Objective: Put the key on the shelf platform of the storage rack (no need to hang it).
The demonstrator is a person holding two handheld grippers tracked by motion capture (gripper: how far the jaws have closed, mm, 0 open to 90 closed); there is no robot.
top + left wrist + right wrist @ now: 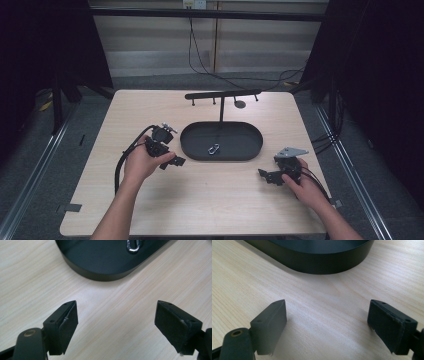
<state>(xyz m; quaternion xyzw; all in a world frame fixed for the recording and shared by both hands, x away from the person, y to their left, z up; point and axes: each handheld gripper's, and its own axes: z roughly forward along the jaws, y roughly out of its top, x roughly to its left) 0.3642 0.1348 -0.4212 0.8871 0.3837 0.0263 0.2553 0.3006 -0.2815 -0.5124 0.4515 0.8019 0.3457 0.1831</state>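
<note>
A black oval tray (200,147) sat mid-table with a silver carabiner (214,149) inside, right of the left gripper (172,161) and well apart from it. A T-shaped stand (222,95) rose from the tray's far side. The right gripper (265,175) rested right of the tray, pointing left.

Black hand-held grippers: left (172,161) trails thick black cable; right (266,176) carries grey three-cornered plate; bare forearms.
</note>
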